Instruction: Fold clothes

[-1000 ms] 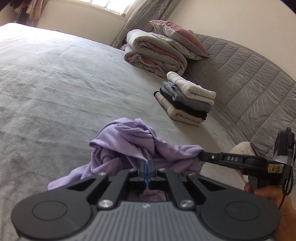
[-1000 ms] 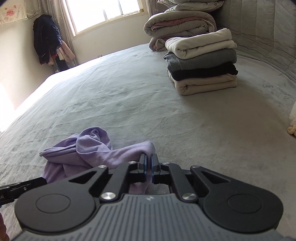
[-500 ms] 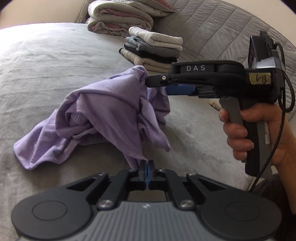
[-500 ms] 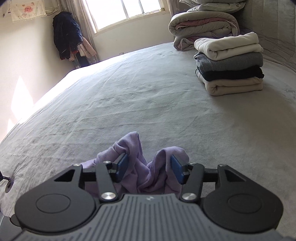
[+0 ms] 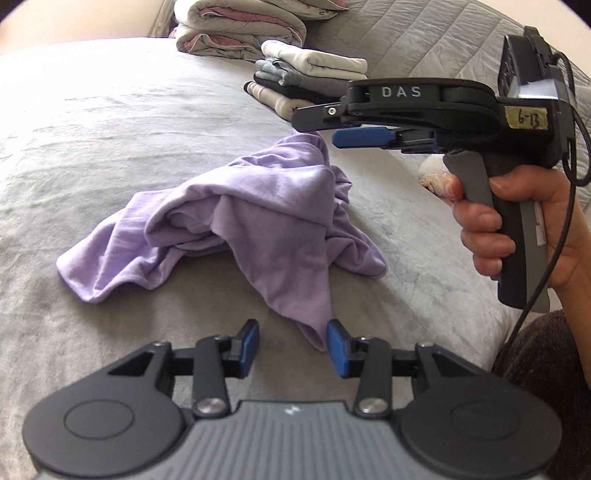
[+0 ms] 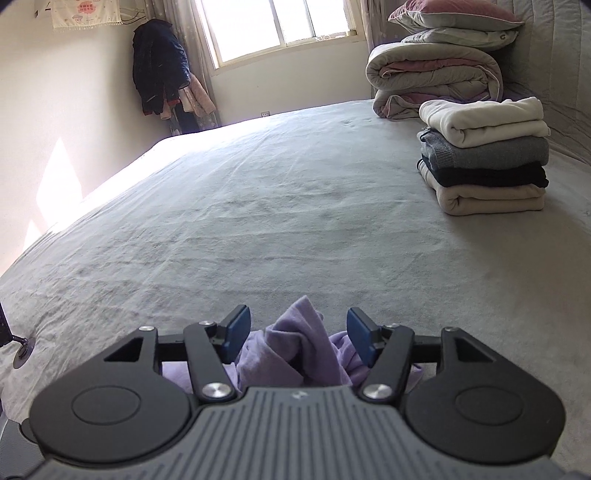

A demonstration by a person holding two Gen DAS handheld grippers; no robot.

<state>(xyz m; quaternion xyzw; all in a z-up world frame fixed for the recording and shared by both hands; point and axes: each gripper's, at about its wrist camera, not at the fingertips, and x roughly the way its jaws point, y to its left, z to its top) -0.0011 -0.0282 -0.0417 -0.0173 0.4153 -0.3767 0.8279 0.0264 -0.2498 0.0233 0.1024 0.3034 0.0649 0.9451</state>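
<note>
Your left gripper point(image 5: 291, 341) has its jaws opening; its blue pads point(image 5: 247, 341) stand apart, and a hanging corner of the shirt point(image 5: 258, 225) lies in the gap, close against the right pad but not pinched. Ahead of those fingers the lilac shirt lies crumpled on the bed point(image 5: 92, 122), its bulk just beyond the tips and spreading to the left. Your right gripper point(image 5: 321, 125) is seen side-on above the far edge of the shirt, held by your right hand point(image 5: 517, 229) on its grip; from this view its fingers are clear of the cloth. In the right wrist view, that gripper point(image 6: 299, 332) also has its jaws opening: the pads point(image 6: 236, 328) are spread, and a bunched peak of the shirt point(image 6: 303, 343) rises between them without being pressed by either. Beyond the fingers the bed point(image 6: 258, 221) runs bare toward the window point(image 6: 280, 29). Ahead and to the right of the right fingers, well apart from them, stands a stack point(image 6: 484, 155) of four folded garments, with a rolled duvet point(image 6: 436, 77) and pillows point(image 6: 458, 18) behind it. Coats point(image 6: 162, 81) hang in the far left corner.
</note>
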